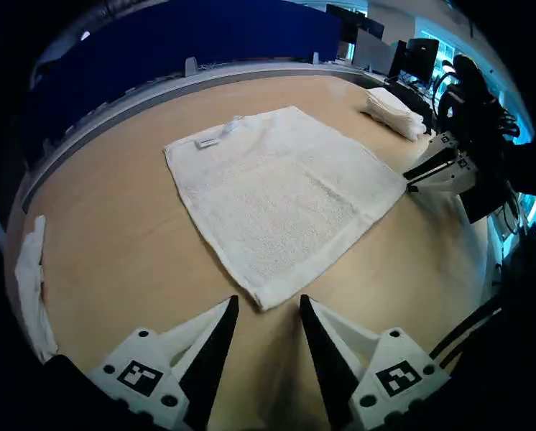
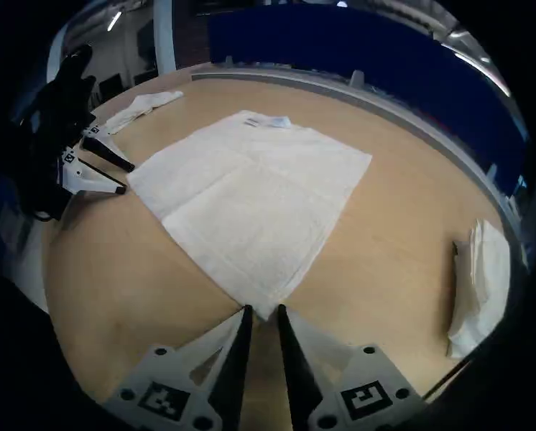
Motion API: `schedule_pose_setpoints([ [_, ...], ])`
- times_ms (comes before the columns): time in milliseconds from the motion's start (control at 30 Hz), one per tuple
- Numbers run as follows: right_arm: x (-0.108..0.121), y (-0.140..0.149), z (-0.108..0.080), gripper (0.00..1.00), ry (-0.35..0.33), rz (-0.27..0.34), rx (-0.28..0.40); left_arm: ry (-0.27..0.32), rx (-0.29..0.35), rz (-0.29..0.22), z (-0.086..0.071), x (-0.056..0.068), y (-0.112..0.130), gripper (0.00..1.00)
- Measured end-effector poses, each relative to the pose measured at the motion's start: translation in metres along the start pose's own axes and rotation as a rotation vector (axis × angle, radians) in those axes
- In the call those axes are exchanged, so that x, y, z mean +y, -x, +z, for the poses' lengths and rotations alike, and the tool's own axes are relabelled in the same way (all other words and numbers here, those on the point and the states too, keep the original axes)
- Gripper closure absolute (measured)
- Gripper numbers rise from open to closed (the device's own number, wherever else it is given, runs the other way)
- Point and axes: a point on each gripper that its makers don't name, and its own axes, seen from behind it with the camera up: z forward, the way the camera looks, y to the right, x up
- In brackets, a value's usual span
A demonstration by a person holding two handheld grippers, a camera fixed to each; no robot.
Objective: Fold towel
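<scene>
Centrally, a white terry towel (image 1: pixel 282 201) lies spread flat in a single layer on the pale wooden table (image 1: pixel 124 237), turned so that its corners point toward the cameras.

Left gripper view: the left gripper (image 1: pixel 266 302) has its fingers clearly parted, and the nearest towel corner lies just at the gap between the tips, not pinched. At the right edge of this view the right gripper (image 1: pixel 409 183) points its tips at the towel's right-hand corner. This view also takes in dark monitors (image 1: pixel 415 54) beyond the table.

Right gripper view: the right gripper's fingers stand only narrowly apart, with bare table visible between them. Another towel corner ends at the tips, again not clamped. The left gripper appears at the left here, jaws apart at the towel's left corner.

Both views share the following:
- a stack of folded towels (image 2: pixel 483 280) near the table edge
- a loose white cloth (image 2: pixel 146 104)
- a blue partition (image 2: pixel 383 57) behind the table

Towel surface: looped pile with a flat woven band inside the hem, faint crossing crease lines, and a small white label (image 2: pixel 275 122) at the far corner.
</scene>
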Motion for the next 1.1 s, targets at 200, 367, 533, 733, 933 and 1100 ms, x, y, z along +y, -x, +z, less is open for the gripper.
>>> schedule_pose_setpoints([
  [200,0.0012,-0.0007,0.0016,0.82,0.009,0.02,0.003,-0.006,-0.012,0.01,0.001,-0.0004,-0.0003,0.46],
  [367,0.0015,-0.001,0.0017,0.86,0.006,0.024,0.001,-0.001,-0.02,0.0,0.0026,0.0014,0.0011,0.53],
  [533,0.0011,-0.0013,0.0012,0.87,0.003,0.023,0.0,-0.041,-0.02,-0.009,0.0013,-0.003,0.0019,0.75],
  [733,0.0005,-0.0011,0.0013,0.87,0.0,0.02,-0.001,-0.039,-0.016,-0.027,-0.0011,-0.002,0.0023,0.85],
  [933,-0.0002,-0.001,0.0009,0.88,-0.003,0.02,-0.001,-0.04,-0.019,-0.03,-0.0003,-0.0048,0.0031,0.91],
  [1100,-0.0003,-0.0013,0.0001,0.88,0.0,0.012,-0.003,-0.028,-0.02,-0.016,-0.0009,-0.0019,0.0036,0.92],
])
